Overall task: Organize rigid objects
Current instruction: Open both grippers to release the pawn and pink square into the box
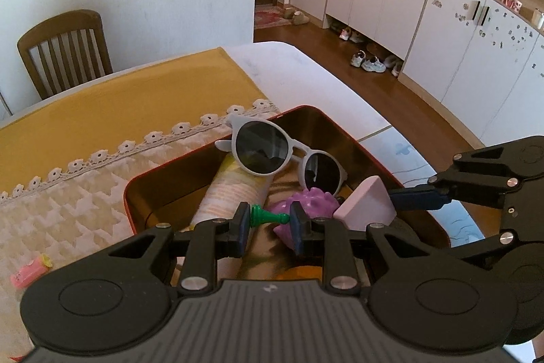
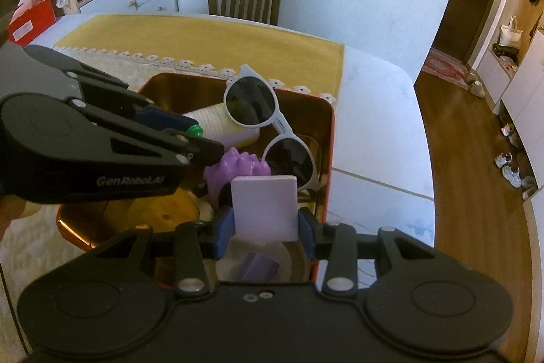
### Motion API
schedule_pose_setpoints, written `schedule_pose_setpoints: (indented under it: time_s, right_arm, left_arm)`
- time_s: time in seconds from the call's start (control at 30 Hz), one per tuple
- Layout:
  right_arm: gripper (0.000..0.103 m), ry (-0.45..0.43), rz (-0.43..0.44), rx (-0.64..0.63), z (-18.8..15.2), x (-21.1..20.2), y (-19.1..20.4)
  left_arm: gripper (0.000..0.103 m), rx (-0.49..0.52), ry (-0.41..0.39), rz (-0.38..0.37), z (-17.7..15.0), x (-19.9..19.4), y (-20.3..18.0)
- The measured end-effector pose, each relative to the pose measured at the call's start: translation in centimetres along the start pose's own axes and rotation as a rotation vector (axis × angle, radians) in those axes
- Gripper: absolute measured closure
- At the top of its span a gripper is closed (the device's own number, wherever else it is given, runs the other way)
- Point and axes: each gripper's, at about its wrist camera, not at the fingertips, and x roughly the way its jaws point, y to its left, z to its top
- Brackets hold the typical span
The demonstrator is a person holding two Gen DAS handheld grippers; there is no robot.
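two grippers we hold over the red tin: left gripper pinches a green pawn, right gripper pinches a lilac block; sunglasses and a purple toy crowd below.

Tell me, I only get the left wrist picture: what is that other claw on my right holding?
Observer: The right gripper is shut on a flat lilac block, seen face-on here.
Operator: Anything under it?
Observer: Yes, a clear round container with something purple inside lies in the red tin.
Operator: And my green pawn?
Observer: The left gripper holds the green pawn above the purple toy, beside a white tube.
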Motion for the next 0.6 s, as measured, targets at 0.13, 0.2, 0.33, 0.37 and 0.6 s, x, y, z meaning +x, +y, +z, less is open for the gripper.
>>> schedule_pose_setpoints:
  time_s: [0.13,0.2,0.33,0.37,0.6]
  right_arm:
    - [0.061,-0.004,0.001,-0.003,-0.2,-0.1,0.0]
    - [0.061,-0.005,0.000,-0.004,-0.3,-0.3,0.0]
    - [0.059,-0.011,-0.002,0.014,-0.2,-0.5,-0.2]
    - [0.058,-0.012,0.000,0.019,-0.1,-0.5,-0.2]
    - [0.052,-0.039,0.011,0.039,0.0,-1.6,-0.1]
  left_arm:
    - [0.079,-0.015,0.001,0.002,-0.2,0.0,0.3]
    - [0.079,-0.021,0.003,-0.004,-0.2,-0.1,0.4]
    - [0.079,-0.034,0.013,-0.009,-0.4,-0.1,0.5]
    - [0.078,-0.033,0.015,-0.007,-0.4,-0.2,0.5]
    - [0.077,-0.019,0.005,0.001,-1.1,-1.4,0.1]
